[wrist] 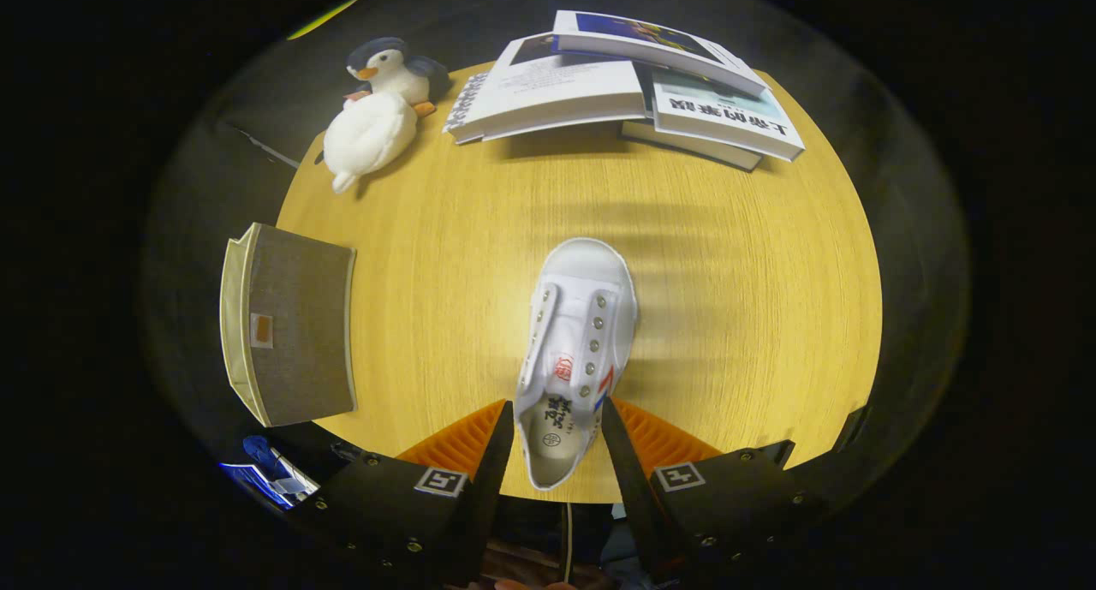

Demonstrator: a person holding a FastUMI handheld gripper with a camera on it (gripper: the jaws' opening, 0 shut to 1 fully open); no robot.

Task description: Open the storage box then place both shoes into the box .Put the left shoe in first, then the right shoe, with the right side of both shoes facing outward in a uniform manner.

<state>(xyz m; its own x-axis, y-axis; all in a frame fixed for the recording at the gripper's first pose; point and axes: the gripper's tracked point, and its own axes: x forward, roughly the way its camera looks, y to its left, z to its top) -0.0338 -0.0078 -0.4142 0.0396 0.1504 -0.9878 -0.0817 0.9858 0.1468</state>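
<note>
A white canvas shoe (582,316) with metal eyelets and a red-and-blue side mark points its toe away from me over the yellow wooden table (736,316). My gripper (556,412) is shut on its heel part, one finger pressing each side of the opening. The heel end hangs back past the table's near edge. To the left of the fingers, at the table's left edge, sits the storage box (291,324), grey fabric with pale trim and a small tag on the face turned toward me. I cannot tell whether its lid is open.
At the far left of the table lie a penguin plush (394,68) and a white plush (368,136). A spread stack of books (625,85) covers the far edge. Bare wood lies between the shoe and the box.
</note>
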